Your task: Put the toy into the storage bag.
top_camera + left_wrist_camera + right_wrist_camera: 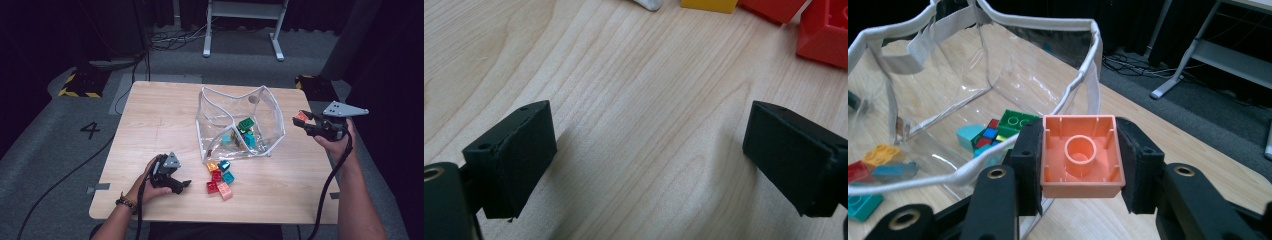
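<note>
Orange plastic sat clamped between the black pads of the right gripper: a square toy brick, hollow underside facing that gripper's camera, with one round tube in its middle. Both pads pressed flat against its opposite sides. In the high view the same gripper was held up at the right edge of the wooden table, above the surface, the orange brick at its tip pointing toward the clear pouch.

At the near left, the left gripper lay low on the table in the person's left hand. Its jaws stood wide apart with only bare wood grain between them in the left gripper view; they gripped nothing.

Just beyond it, near the table's middle, lay a loose cluster of bricks: orange, red, teal and pink pieces close together, some touching.

Farther on stood the clear plastic pouch with white trim, its top gaping open. Inside it lay a green brick, a teal one and a few smaller coloured pieces.

Beyond the table were grey carpet, trailing cables and the white legs of a stand.
</note>
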The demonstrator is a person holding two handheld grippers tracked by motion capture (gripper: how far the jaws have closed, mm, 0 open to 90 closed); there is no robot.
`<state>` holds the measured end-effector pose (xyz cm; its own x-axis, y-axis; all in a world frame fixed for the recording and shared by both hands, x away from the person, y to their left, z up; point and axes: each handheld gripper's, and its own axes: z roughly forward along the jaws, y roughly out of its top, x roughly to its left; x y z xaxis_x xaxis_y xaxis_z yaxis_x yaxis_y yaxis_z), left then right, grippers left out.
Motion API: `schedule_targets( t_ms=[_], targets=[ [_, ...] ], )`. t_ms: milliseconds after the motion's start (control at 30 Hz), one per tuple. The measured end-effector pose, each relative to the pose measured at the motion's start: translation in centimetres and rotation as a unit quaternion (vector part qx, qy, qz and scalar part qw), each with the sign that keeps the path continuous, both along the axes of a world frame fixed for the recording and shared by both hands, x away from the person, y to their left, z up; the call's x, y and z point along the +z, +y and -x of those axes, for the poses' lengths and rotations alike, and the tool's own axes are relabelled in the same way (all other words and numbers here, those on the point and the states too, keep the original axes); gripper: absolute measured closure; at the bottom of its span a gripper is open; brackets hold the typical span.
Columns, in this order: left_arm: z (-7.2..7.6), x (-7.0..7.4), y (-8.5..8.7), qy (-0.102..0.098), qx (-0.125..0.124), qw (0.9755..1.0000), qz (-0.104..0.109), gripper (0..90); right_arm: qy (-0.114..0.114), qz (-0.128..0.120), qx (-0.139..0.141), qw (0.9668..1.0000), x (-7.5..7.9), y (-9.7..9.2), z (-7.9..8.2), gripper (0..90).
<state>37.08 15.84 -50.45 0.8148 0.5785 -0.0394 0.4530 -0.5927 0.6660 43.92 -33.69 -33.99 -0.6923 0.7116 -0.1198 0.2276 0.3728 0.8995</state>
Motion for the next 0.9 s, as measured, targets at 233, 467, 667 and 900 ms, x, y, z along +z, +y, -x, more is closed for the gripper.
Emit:
schedule_targets(
  t_ms=[233, 467, 667, 900],
  targets=[
    [0.0, 0.0, 0.0, 0.0, -0.001, 1.0, -0.001, 7.1, -0.001, 0.008, -0.003, 1.0, 1.1, 1.4, -1.7, 59.5],
    [0.0, 0.0, 0.0, 0.0, -0.001, 1.0, -0.001, 7.1, -0.004, 0.012, 0.0, 0.9999, 2.1, 2.4, -2.4, 59.4],
    [0.0, 0.0, 0.0, 0.0, 0.0, 1.0, 0.0, 7.1, -0.009, 0.02, 0.013, 0.9997, 2.7, 3.4, -2.9, 59.5],
    [0.0, 0.0, 0.0, 0.0, 0.0, 1.0, 0.0, 7.1, -0.003, 0.026, 0.028, 0.9993, 3.1, 4.7, -3.1, 59.4]
  ],
)
